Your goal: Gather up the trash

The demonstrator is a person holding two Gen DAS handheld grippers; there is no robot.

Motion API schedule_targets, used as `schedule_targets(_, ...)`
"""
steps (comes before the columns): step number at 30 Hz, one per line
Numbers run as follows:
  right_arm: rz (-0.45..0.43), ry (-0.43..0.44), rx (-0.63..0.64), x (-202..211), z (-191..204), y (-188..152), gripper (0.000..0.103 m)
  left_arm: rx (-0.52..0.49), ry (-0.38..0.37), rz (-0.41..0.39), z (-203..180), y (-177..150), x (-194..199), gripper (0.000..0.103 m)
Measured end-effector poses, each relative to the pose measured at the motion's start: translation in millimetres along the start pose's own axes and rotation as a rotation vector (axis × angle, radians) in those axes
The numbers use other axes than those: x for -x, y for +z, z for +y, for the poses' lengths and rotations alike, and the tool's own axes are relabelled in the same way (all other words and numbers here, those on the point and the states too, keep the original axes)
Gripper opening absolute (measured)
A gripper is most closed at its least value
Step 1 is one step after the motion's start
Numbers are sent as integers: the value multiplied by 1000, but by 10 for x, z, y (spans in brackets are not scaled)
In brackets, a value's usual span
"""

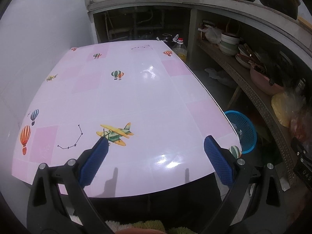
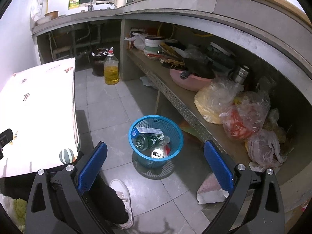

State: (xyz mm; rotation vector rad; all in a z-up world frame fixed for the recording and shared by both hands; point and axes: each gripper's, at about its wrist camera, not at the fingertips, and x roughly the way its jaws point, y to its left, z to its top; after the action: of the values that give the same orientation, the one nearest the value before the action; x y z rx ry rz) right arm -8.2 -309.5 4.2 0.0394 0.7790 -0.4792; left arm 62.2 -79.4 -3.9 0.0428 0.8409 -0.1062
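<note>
My left gripper and right gripper both gape wide, empty. The round blue plastic mesh basket on the floor by the tabletop's right edge holds a green bottle, white can and small carton.

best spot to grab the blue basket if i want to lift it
Grip the blue basket by its rim, coming from above with one finger inside and one outside. The near rim suits best: it is open-topped, upright, and trash lies low, leaving the rim clear.

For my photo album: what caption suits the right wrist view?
Open right gripper above a blue plastic basket holding a green bottle, can and carton.
</note>
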Motion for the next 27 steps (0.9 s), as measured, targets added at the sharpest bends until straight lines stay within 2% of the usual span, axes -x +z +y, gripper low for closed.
schedule_targets(27,1,-1,1,3,10,-24,96,-9,-15,70,-59,-41,-72,94)
